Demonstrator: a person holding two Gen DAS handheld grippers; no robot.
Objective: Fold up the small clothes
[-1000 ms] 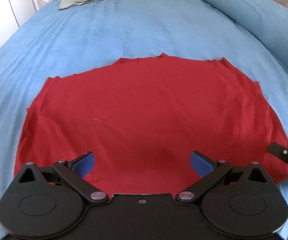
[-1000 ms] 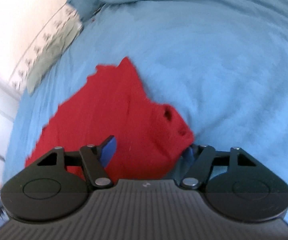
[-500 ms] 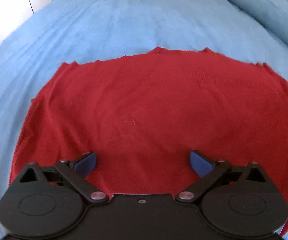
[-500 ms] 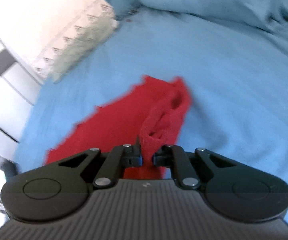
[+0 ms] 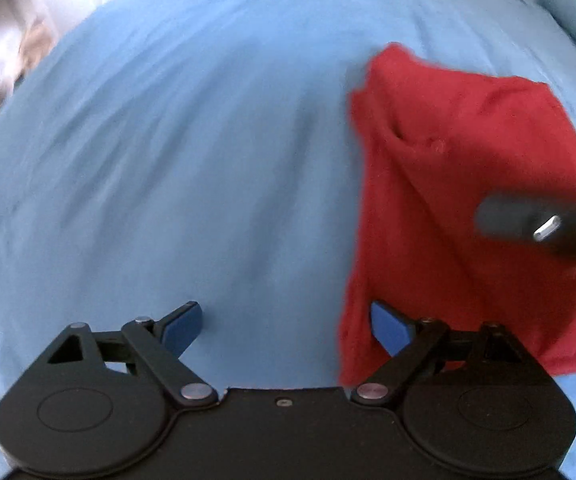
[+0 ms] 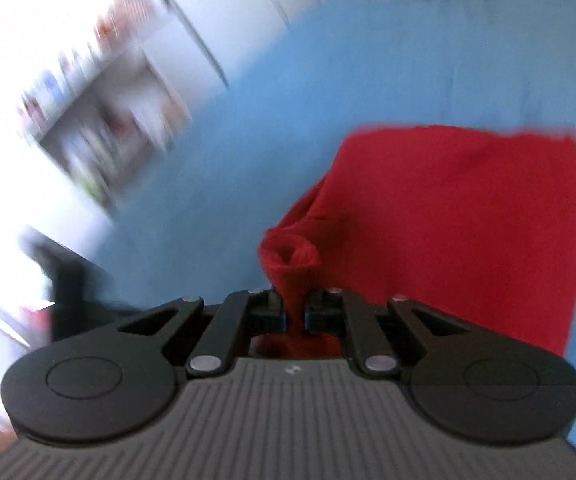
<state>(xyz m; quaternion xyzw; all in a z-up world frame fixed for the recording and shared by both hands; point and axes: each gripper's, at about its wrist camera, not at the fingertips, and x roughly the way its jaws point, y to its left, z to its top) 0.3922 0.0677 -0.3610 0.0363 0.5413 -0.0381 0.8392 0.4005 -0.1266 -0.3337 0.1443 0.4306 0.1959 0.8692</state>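
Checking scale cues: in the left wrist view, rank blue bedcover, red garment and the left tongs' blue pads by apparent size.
1. blue bedcover
2. red garment
3. blue pads, smallest despite being nearest the camera

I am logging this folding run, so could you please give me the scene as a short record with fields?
surface: blue bedsheet
garment: red cloth, partly folded over itself
left hand-held gripper: open, jaws have just been closing a little, nothing between them, over bare sheet beside the cloth's edge
right hand-held gripper: shut on a bunched edge of the cloth, lifted off the sheet
background: blurred shelves beside the bed
image quality: motion blur in both views
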